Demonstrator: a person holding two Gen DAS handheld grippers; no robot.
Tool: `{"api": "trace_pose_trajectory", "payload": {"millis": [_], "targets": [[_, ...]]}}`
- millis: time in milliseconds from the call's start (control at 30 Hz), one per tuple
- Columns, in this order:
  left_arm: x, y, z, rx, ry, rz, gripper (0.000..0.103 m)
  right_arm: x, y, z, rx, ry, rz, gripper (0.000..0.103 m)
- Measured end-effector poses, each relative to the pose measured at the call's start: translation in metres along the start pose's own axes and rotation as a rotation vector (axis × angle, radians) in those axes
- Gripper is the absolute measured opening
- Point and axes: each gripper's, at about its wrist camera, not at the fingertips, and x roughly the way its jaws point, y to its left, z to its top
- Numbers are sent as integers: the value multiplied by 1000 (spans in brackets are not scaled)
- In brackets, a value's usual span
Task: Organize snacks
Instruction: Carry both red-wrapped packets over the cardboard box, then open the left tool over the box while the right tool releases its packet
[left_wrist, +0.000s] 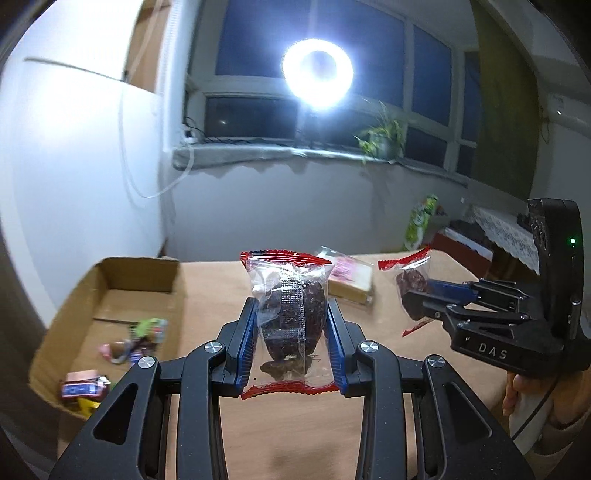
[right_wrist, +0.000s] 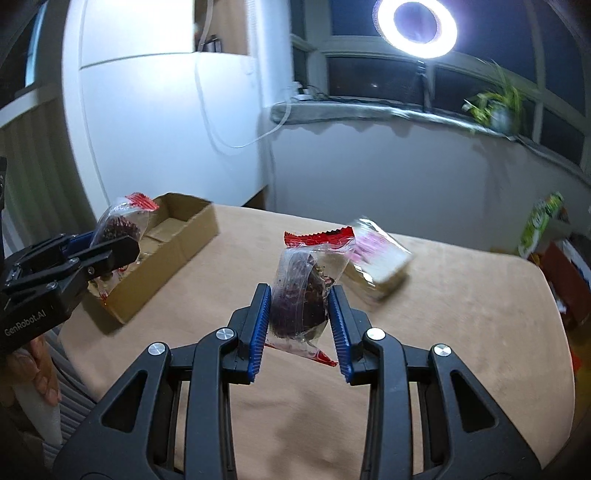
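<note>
Leftmost, the open brown cardboard box (left_wrist: 110, 295) sits at the counter's (left_wrist: 406, 369) left edge with a few small wrapped sweets (left_wrist: 144, 332) inside. Next, the left gripper (left_wrist: 291, 325) is clamped on a clear red-edged packet holding a dark dried fruit (left_wrist: 290, 314), raised off the counter. To finish well, I judge it should travel left over the box's near wall and let go low, so the light packet does not flutter out. Between the grippers a clear-wrapped pale sandwich cake with pink print (left_wrist: 349, 280) lies on the counter. Rightmost, the right gripper (right_wrist: 299, 321) pinches a second red-edged dried-fruit packet (right_wrist: 303, 295), also airborne. Open counter lies between cake and box; its right edge curves off near the right gripper.
</note>
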Motion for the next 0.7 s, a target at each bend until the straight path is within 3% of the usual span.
{"api": "trace_pose_trajectory", "payload": {"millis": [400,700], "targets": [[-19,91,-14,-141,-29,111,33,57,109,42,-180,21,141,33],[-11,155,-29,-211,18,215,33,112,165,69,-253,30,231,34]]}}
